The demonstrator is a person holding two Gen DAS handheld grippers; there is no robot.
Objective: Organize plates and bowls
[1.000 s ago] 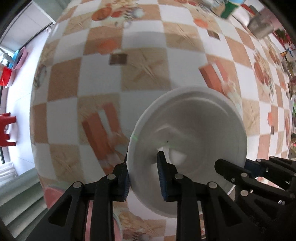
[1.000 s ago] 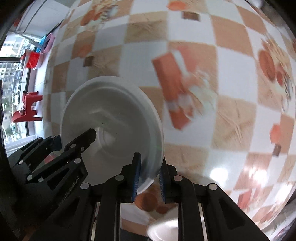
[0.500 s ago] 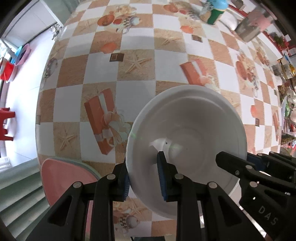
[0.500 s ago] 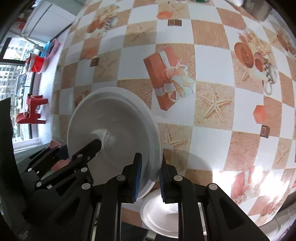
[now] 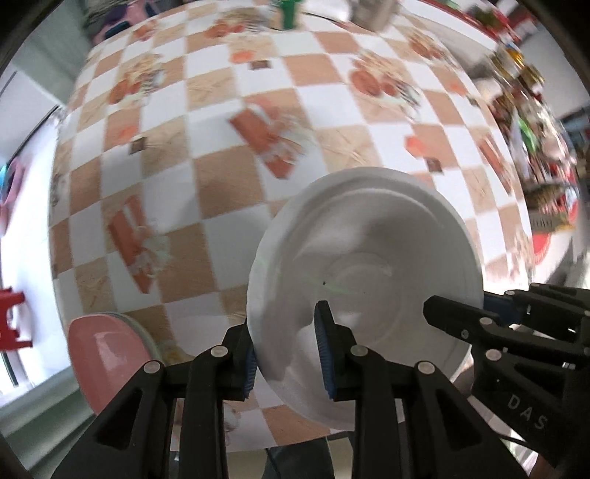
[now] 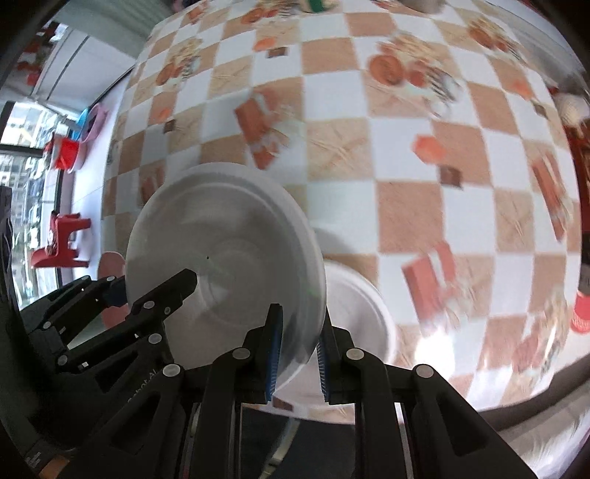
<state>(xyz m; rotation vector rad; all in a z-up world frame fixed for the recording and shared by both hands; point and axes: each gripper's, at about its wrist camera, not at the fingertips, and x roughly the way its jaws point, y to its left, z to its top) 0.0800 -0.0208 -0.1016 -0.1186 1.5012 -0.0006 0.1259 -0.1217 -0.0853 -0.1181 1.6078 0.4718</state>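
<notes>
Checkered orange-and-white tablecloth [image 5: 228,154] with gift-box and starfish prints covered the table, frames motion-blurred. Left gripper [image 5: 287,353] jaws were pinched on the near-left rim of a round white shallow bowl [image 5: 368,265], one blue-padded finger inside the bowl, the other outside the rim. Right gripper [image 6: 297,353] jaws were pinched on the opposite rim of the same white bowl [image 6: 225,254], likewise one pad inside and one outside. Both grippers held the bowl tilted, its hollow facing the cameras, above the tablecloth. Each gripper showed in the other's view: the right one at the bowl's right edge in the left wrist view, the left one at the bowl's left edge in the right wrist view. Just right of the bowl and behind it, a second white dish [image 6: 361,317] lay on the tablecloth near the table's near edge. Left of the bowl, a pink plate [image 5: 107,353] sat at the table's near edge. Further left of the bowl, off the table, a red plastic stool [image 6: 61,239] stood on the floor. Beyond the bowl, at the table's far edge, a green item [image 5: 289,11] was too blurred to identify.
</notes>
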